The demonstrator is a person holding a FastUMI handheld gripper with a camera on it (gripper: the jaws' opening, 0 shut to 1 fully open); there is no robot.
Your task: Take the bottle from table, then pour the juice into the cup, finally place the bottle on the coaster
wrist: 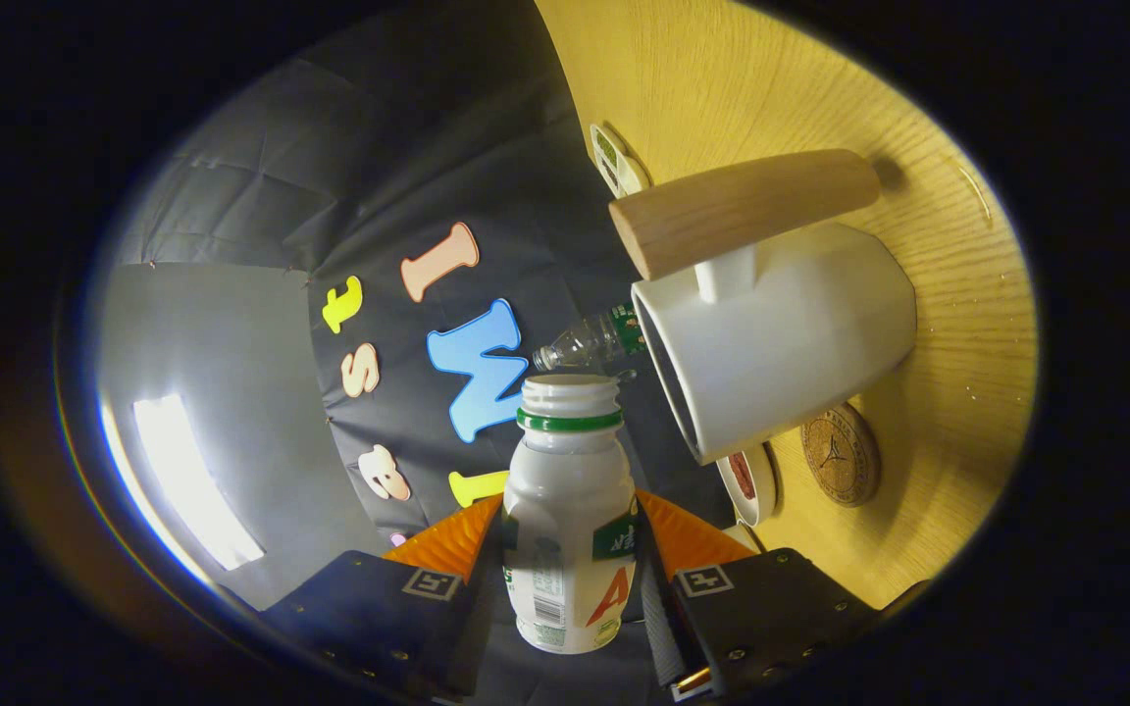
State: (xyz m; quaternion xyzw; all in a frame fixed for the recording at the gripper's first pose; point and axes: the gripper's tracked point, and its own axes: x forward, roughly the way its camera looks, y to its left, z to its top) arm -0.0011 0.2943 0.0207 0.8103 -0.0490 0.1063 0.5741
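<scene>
A small white bottle with a green neck ring and no cap sits between my fingers, and my gripper is shut on its body. The view is rolled to one side, so the bottle is tipped, with its open mouth close to the rim of the white cup. The cup has a wooden handle and stands on the wooden table. No juice can be seen flowing. A round brown coaster lies on the table just beside the cup's base.
A small white dish with something red in it lies next to the coaster. A clear plastic bottle lies beyond the cup's rim. Another small white round item sits farther along the table's edge.
</scene>
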